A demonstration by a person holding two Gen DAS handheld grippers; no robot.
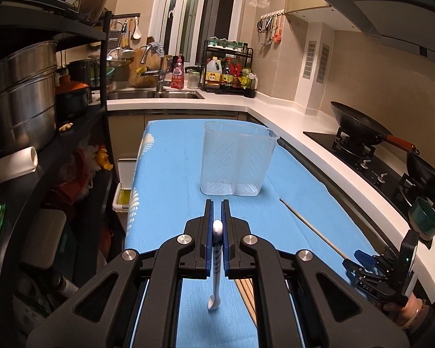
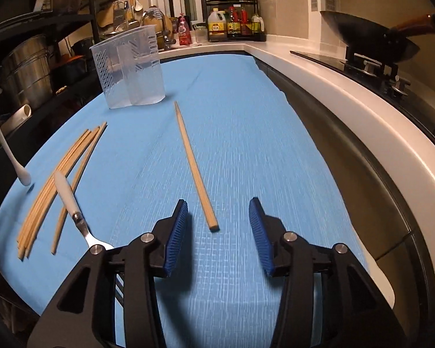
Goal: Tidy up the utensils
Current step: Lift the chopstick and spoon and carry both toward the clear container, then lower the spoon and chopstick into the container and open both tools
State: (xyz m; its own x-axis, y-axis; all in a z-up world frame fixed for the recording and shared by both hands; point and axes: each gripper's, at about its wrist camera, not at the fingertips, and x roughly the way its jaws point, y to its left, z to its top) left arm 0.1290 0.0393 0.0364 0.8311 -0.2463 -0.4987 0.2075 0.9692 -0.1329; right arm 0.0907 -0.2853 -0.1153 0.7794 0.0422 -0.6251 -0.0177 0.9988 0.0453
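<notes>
My left gripper (image 1: 217,206) is shut on a white-handled utensil (image 1: 216,249) that hangs down between its pads above the blue cloth; it also shows at the left edge of the right wrist view (image 2: 5,142). A clear plastic utensil holder (image 1: 236,159) stands empty on the cloth just ahead of it, also in the right wrist view (image 2: 130,66). My right gripper (image 2: 219,211) is open, its pads either side of the near end of a single wooden chopstick (image 2: 192,156). A bundle of chopsticks (image 2: 55,179) and a white-handled fork (image 2: 72,203) lie to its left.
The blue cloth (image 1: 165,179) covers a narrow table. A black shelf rack with steel pots (image 1: 23,92) stands on the left. A white counter (image 2: 348,98) with a stove and wok (image 1: 359,124) runs along the right. The sink and bottles (image 1: 229,72) are at the back.
</notes>
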